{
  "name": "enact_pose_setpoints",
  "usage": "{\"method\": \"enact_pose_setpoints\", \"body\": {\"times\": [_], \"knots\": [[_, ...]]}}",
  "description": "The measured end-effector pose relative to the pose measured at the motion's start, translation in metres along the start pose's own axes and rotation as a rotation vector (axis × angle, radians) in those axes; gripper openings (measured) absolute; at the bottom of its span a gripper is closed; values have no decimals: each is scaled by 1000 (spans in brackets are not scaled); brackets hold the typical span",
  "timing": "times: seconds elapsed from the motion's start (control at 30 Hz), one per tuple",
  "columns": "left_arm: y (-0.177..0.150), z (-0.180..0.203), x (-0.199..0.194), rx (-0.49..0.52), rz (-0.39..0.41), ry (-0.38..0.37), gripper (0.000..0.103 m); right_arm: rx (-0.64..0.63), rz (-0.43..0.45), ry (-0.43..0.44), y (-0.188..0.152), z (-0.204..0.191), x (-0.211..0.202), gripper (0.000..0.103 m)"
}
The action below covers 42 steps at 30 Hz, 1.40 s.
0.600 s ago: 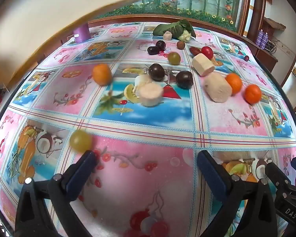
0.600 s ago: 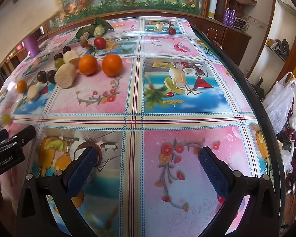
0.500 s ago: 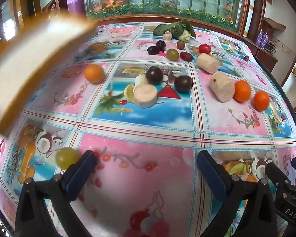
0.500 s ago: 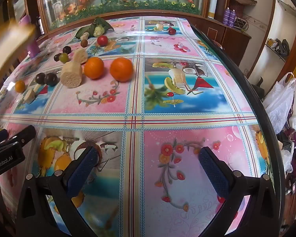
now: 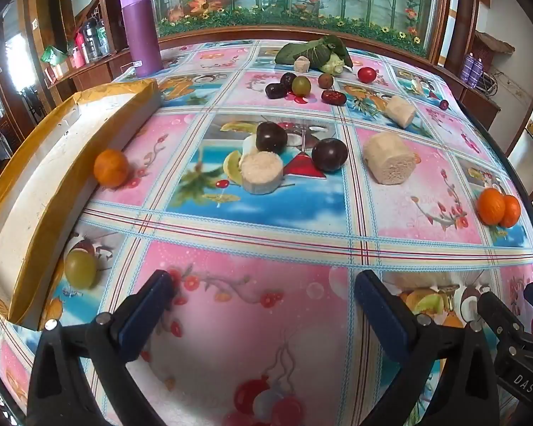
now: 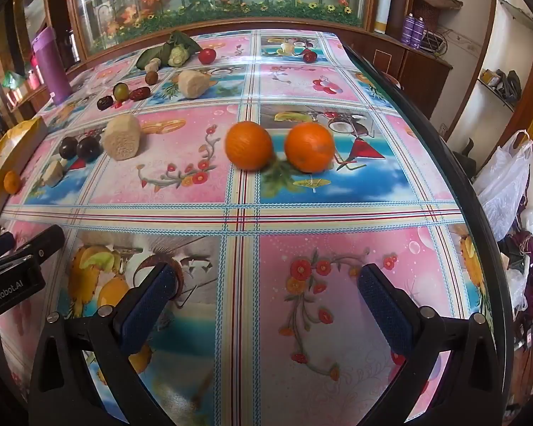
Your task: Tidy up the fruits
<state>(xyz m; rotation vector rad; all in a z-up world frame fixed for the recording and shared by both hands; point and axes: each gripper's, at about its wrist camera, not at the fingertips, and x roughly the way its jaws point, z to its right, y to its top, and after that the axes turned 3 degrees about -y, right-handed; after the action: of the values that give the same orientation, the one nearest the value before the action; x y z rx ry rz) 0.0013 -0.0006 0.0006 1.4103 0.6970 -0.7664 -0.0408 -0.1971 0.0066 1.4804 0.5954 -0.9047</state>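
Observation:
Fruit lies scattered over the patterned tablecloth. Two oranges sit side by side ahead of my right gripper, which is open and empty. In the left wrist view a small orange rests against a yellow-edged tray, and a green grape lies beside the tray, just left of my open, empty left gripper. Further off are two dark plums, pale cut chunks, another green grape and a red tomato.
A purple flask stands at the back left, leafy greens at the back centre. The table's right edge drops off beside a white plastic bag. The other gripper's body shows at the left of the right wrist view.
The yellow-edged tray, a blur sweeping across the upper left, has come down flat on the table's left side. The two oranges rolled toward the right; the near grape shifted slightly left.

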Motion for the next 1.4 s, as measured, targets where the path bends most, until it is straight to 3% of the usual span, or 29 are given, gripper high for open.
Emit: {"method": "enact_pose_setpoints", "body": {"times": [0.4, 0.6, 0.77, 0.9, 1.0, 1.07, 1.4], "knots": [[0, 0, 0, 3, 1, 0, 103, 1, -2, 1, 1, -1, 0, 103], [-4, -5, -6, 45, -16, -39, 103, -17, -63, 16, 6, -6, -4, 103], [-4, -19, -37, 13, 81, -66, 103, -11, 44, 43, 10, -12, -39, 103], [4, -31, -65, 10, 159, -34, 103, -25, 107, 24, 16, -20, -64, 103], [6, -41, -83, -3, 197, -17, 103, -6, 136, 80, 19, -21, -82, 103], [5, -47, -93, -8, 223, -20, 103, -25, 156, 71, 20, -26, -93, 103], [1, -52, -113, 8, 280, -21, 103, -39, 264, 11, 15, -38, -134, 103]]}}
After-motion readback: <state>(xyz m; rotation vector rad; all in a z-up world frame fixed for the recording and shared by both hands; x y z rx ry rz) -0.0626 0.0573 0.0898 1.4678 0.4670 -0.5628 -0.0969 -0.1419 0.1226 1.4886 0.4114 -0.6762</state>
